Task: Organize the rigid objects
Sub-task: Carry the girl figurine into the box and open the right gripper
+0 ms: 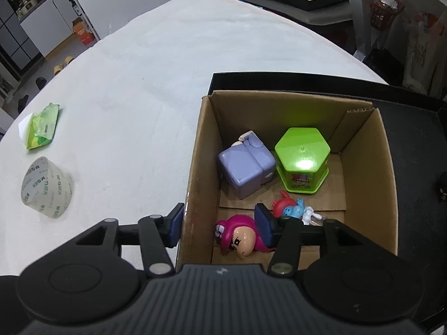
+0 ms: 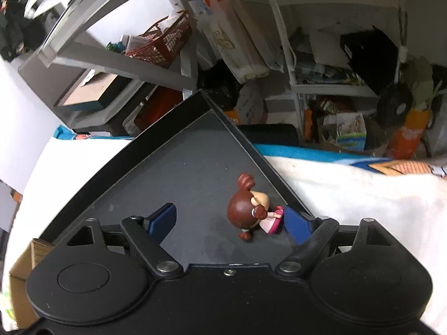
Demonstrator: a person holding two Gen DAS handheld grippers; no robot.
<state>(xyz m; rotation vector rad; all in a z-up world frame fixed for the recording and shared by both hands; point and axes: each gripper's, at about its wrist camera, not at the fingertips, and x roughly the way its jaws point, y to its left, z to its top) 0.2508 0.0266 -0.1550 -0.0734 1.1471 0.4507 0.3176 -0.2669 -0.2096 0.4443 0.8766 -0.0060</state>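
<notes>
Corrugated cardboard box (image 1: 279,150), square and open-topped, holds glossy plastic toys: a lilac cube-shaped figure (image 1: 245,164), a shiny green hexagonal container (image 1: 301,159), a small red-and-blue figure (image 1: 293,209), and a magenta-hooded doll (image 1: 240,237) lying at the near wall. It stands on a matte black tray (image 2: 178,173) over a soft white cloth-covered table (image 1: 125,97); a tape roll (image 1: 46,187) and green packet (image 1: 43,127) lie far left. Cluttered shelves fill the room behind. Left gripper (image 1: 220,223) gapes wide, straddling the box's left wall, doll between its pads. Right gripper (image 2: 232,220) also spread wide above the tray; a brown-haired figurine (image 2: 251,209) lies touching its right pad (image 2: 297,223).
</notes>
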